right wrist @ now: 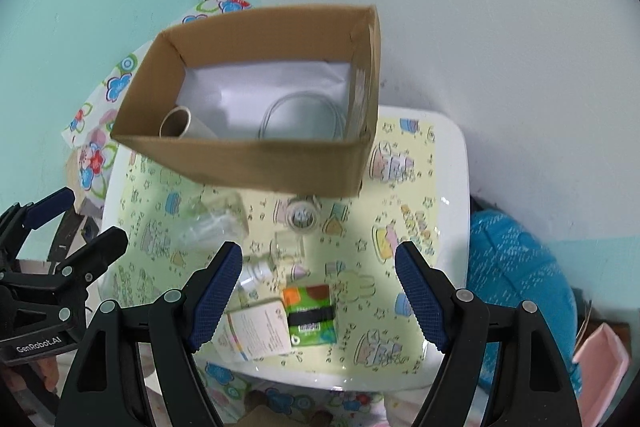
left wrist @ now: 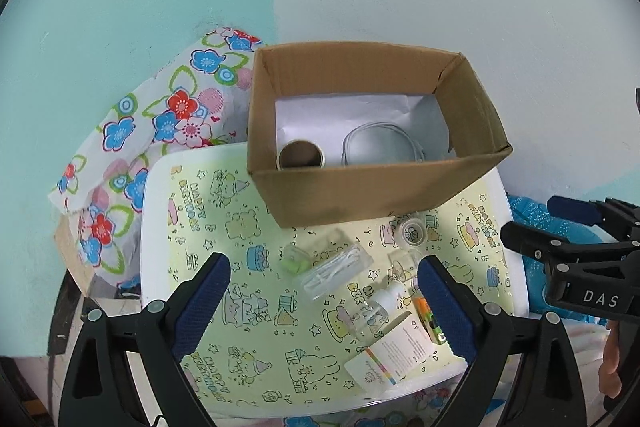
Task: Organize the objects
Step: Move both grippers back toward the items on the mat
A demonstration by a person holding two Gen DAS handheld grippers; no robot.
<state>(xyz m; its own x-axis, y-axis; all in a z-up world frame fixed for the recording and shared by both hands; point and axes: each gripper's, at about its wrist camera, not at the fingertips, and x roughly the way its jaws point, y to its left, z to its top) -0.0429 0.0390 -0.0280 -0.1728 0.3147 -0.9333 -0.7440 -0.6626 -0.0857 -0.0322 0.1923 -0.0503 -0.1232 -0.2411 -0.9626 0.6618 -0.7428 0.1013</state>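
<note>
While both tools hang over the little white desk [left wrist: 160, 183] with nothing in them, the clutter underneath looks like the real trap. The left tool [left wrist: 324, 291] is spread wide and empty, and the right tool [right wrist: 318, 291] is spread too, also empty.

The things to tidy sit in the lower middle of both views: a clear packet of cotton swabs [left wrist: 336, 269], a small clear spray bottle [left wrist: 378, 311], a white card box [left wrist: 390, 353], a green and orange packet [right wrist: 310, 313] and a round clear jar [right wrist: 303, 217] just below the cardboard box [left wrist: 360, 187]. That box takes up the upper middle of both frames and already holds a cardboard tube [left wrist: 301, 155] and a coiled white cable [left wrist: 380, 145].

Risks, as a guess: the spray bottle, card box and packet lie touching or overlapping, so closing on one could drag or flip a neighbour. The clear plastic looks slippery and hard to judge. The card box sits near the desk's lower edge, so a nudge might send it off. And with the two tools this near each other, they could bump.
</note>
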